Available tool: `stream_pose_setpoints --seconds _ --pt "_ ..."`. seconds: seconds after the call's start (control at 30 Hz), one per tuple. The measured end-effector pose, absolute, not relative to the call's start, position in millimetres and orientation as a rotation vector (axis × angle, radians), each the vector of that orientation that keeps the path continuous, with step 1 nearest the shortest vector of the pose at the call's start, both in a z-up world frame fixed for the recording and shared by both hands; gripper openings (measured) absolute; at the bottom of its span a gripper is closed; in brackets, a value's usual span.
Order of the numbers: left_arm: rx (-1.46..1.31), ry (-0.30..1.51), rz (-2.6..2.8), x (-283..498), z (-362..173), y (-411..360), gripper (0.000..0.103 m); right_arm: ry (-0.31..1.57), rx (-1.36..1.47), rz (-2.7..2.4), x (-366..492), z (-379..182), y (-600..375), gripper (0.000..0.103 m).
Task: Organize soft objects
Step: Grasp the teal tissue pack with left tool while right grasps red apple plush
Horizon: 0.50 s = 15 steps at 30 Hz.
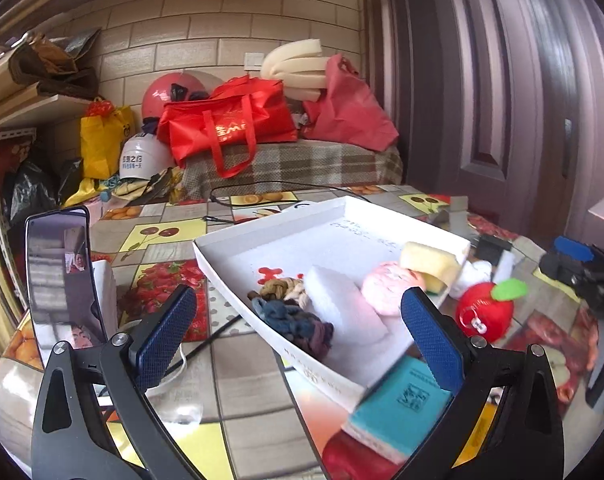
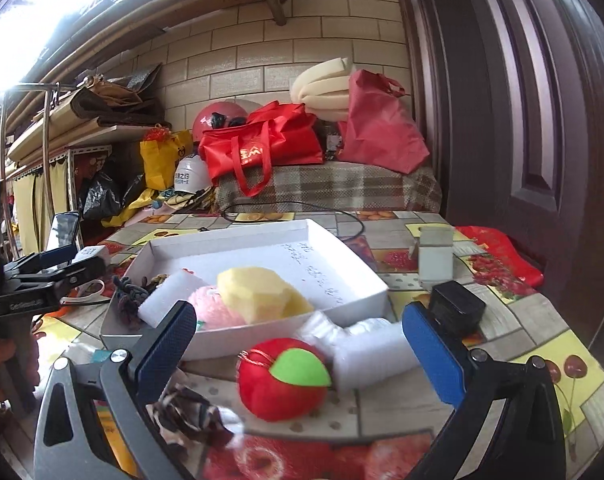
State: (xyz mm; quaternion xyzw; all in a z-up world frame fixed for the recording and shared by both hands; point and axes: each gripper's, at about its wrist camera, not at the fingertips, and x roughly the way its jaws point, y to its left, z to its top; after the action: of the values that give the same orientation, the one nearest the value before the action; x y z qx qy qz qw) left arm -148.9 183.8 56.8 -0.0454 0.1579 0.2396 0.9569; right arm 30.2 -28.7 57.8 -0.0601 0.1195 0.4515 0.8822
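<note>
Each gripper (image 1: 299, 330) has black arms, blue textured pads, silver screws.

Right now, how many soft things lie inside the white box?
4: a knotted rope toy at the left end, a white foam block beside it, then a pink plush, and a yellow sponge leaning on the pink plush. More may be hidden beneath.

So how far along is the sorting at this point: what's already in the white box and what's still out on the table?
Partly done. The white box already holds the yellow sponge, pink plush, white foam block and knotted rope toy. Nothing is in hand: the left gripper and right gripper are both open and empty. Still on the table: the red apple plush, white roll and patterned cloth.
</note>
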Motion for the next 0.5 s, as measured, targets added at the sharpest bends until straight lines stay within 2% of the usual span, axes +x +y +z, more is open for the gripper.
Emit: stream_pose_setpoints --seconds 0.3,0.5 --pt "-0.109 0.59 0.288 -146.5 35.2 170.9 0.102 0.492 -0.114 0.934 66.0 42.5 -68.6 0.102" --pt "-0.075 0.678 0.227 -131.5 25.1 161.1 0.096 0.572 -0.169 1.012 65.6 33.0 -56.3 0.1"
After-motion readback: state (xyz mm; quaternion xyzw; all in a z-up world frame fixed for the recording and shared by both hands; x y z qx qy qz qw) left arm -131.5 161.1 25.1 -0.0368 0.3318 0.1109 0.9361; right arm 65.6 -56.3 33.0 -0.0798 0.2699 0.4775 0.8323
